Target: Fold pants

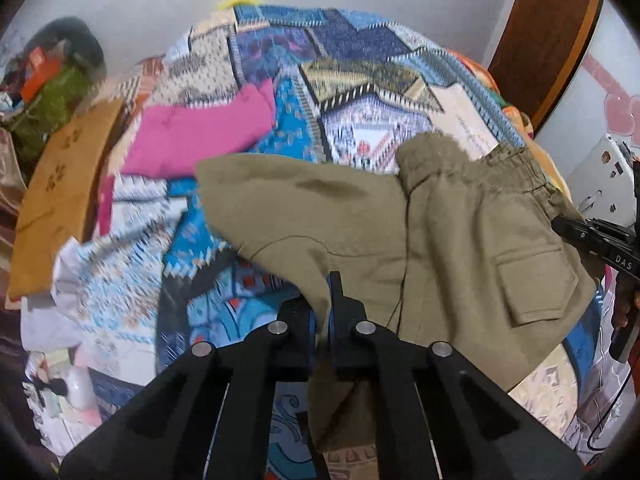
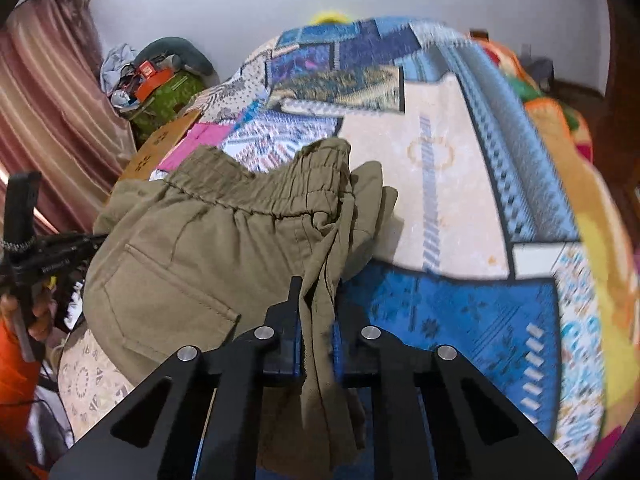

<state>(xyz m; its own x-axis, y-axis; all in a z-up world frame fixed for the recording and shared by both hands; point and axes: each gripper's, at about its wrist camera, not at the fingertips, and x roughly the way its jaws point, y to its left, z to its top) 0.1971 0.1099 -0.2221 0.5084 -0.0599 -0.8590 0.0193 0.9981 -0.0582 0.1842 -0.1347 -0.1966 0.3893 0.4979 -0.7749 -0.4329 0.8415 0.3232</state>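
Khaki pants with an elastic waistband and a flap pocket are held up over a bed with a patchwork quilt. My left gripper is shut on a fold of the pants at their lower left edge. My right gripper is shut on bunched pants fabric at the waistband end. In the left wrist view the right gripper reaches in from the right edge. In the right wrist view the left gripper shows at the left edge.
A pink garment lies on the quilt behind the pants. A brown cardboard box stands at the bed's left side, with a green bag and clutter beyond. A curtain hangs left. A wooden door frame is right.
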